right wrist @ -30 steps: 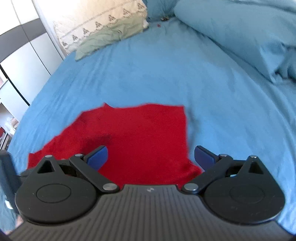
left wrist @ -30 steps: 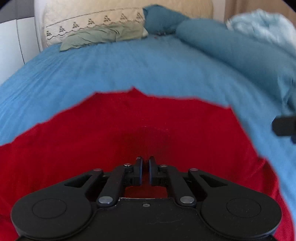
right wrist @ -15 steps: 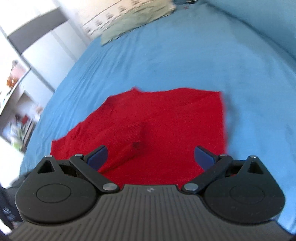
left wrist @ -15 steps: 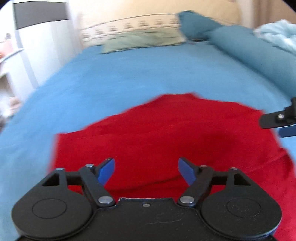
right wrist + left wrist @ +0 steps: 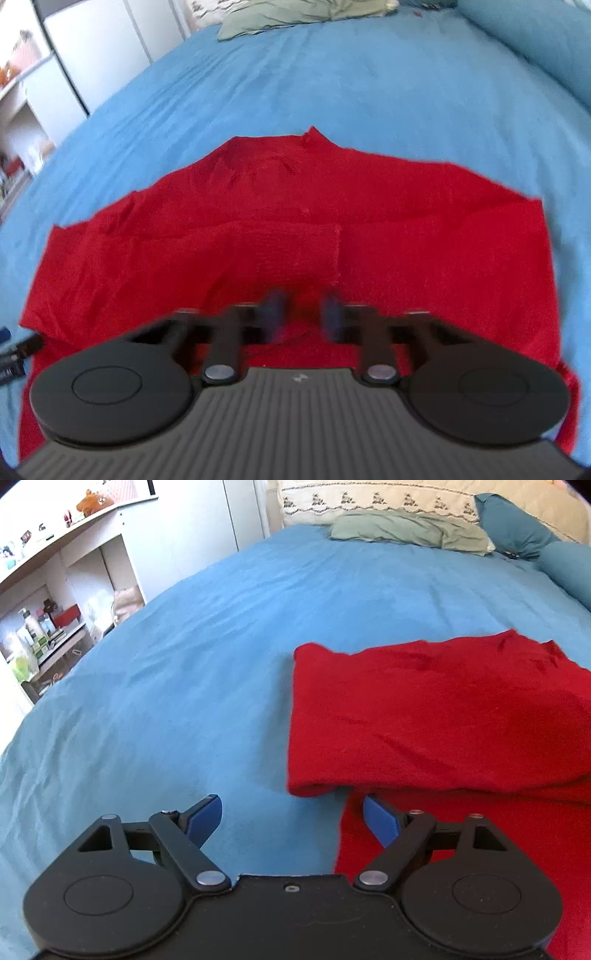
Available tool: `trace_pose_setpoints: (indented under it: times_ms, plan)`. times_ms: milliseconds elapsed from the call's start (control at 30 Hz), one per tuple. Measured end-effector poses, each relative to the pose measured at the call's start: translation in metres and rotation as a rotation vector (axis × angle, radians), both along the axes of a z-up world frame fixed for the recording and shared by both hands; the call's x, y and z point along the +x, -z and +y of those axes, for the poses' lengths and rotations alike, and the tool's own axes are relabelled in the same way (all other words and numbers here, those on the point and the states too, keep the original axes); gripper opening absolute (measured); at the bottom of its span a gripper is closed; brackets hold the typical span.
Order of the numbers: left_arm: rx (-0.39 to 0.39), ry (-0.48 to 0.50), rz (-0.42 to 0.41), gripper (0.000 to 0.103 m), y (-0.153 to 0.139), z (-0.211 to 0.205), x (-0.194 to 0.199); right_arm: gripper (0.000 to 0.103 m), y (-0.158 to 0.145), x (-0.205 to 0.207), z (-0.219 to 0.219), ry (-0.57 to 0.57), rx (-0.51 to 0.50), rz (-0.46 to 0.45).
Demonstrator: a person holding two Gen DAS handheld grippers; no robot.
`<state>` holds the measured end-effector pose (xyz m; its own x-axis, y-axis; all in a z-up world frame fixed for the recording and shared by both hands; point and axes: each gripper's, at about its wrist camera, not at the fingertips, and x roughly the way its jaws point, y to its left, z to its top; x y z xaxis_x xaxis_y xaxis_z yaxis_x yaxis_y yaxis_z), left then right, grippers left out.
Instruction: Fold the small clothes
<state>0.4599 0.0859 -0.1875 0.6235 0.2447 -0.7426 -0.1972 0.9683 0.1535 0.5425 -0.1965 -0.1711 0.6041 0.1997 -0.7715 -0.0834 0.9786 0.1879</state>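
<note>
Blue bedsheet (image 5: 207,672) carries red knit garment (image 5: 436,709), left side now folded over body; left gripper (image 5: 291,818), shut a second ago, now wide open, empty, at fold's near corner; right gripper (image 5: 303,314) narrowing from wide, blurred, grip unclear; white shelf unit (image 5: 62,602) holds bottles

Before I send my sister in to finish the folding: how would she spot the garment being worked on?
A wide blue bed sheet covers the bed. Far up by the headboard lies a pale green garment; ignore that. The red sweater sits at the near end, partly folded, the only bright red thing on the bed.
</note>
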Motion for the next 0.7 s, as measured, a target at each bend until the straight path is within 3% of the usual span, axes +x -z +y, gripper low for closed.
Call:
trace_pose_setpoints:
  times_ms: [267,300,367,467,500,700]
  plan:
    - [-0.038,0.020,-0.011,0.087,0.002,-0.003,0.026,0.022,-0.088,0.006,-0.015,-0.008,-0.067,-0.159]
    - [-0.040,0.024,-0.013,0.087,0.001,-0.004,0.027,0.022,-0.110,0.004,-0.030,0.016,-0.126,-0.191]
    - [-0.030,0.020,-0.005,0.087,0.003,-0.004,0.031,0.022,-0.117,-0.002,-0.046,0.032,-0.201,-0.191]
    - [-0.019,0.019,0.020,0.088,0.009,-0.002,0.029,0.022,-0.101,-0.009,-0.064,0.054,-0.250,-0.140]
    - [-0.020,0.018,0.022,0.089,0.010,-0.001,0.027,0.022,-0.072,-0.016,-0.077,0.064,-0.268,-0.078]
    - [-0.026,0.023,0.033,0.090,0.012,0.010,0.015,0.022,-0.013,-0.037,-0.106,0.129,-0.222,0.012]
